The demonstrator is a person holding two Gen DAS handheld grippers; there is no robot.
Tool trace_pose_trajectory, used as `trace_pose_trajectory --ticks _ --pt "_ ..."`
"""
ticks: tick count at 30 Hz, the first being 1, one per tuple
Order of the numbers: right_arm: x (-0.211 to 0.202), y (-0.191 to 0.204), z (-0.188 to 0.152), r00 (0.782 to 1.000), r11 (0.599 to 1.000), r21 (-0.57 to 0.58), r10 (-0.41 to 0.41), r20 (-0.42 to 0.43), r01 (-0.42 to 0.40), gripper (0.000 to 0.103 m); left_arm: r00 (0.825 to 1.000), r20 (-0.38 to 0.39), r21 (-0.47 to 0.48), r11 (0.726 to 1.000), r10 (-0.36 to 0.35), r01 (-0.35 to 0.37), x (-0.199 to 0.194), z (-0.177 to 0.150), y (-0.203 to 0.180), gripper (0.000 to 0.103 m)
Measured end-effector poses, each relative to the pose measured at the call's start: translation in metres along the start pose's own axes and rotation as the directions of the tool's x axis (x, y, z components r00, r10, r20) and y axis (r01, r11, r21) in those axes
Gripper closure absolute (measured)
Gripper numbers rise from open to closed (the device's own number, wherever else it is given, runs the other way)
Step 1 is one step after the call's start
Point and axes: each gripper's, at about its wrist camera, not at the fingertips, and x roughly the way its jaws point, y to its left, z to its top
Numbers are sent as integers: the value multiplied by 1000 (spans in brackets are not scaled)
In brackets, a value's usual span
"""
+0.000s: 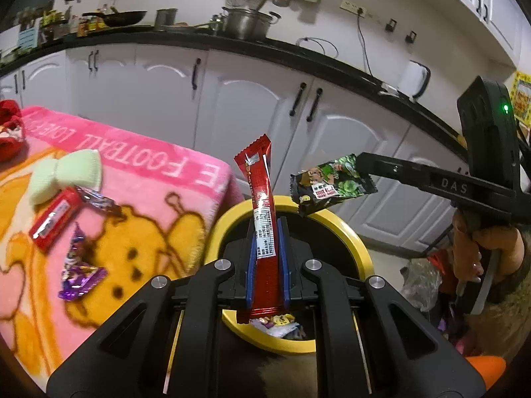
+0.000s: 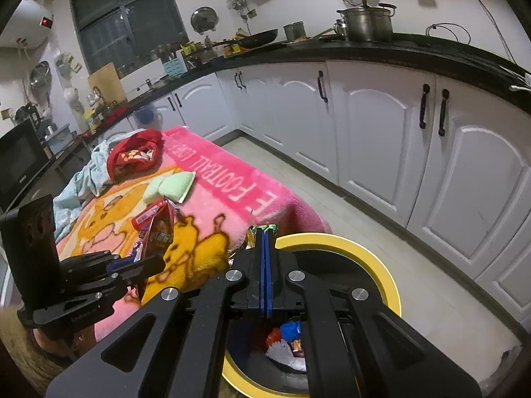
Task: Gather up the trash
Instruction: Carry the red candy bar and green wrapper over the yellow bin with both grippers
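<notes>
**Two wrappers held over the bin, ready to drop**

On the left, a pink blanket (image 1: 159, 199) covers the table, with litter lying on it: a small red wrapper (image 1: 53, 220), a purple wrapper (image 1: 79, 273) and a crumpled foil wrapper (image 1: 96, 199) beside a pale green bow (image 1: 69, 172). The left tool (image 1: 267, 242) is closed on a long red wrapper (image 1: 262, 225), which stands upright between the blue pads directly above the yellow-rimmed bin (image 1: 351, 242). Further right, the right tool (image 2: 265, 265) is clamped shut on a green and black snack packet (image 1: 332, 184), also hanging over the bin's opening.

The step in hand looks like the release. To do it well, keep each wrapper centred over the dark opening, away from the yellow rim, and open the tools fully. The tall red wrapper may tip sideways as it falls, so lowering it first would help.
</notes>
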Motion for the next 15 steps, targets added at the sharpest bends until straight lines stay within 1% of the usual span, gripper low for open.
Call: trace_pose_trajectory --ticks 8,15 --pt "-2 -15 -14 1000 1000 19 -11 -21 11 102 999 -36 31 999 -23 24 16 -9 -16 96" --pt "-2 -23 -25 999 999 36 -16 -37 17 102 997 -64 33 999 -39 41 25 -17 -20 96"
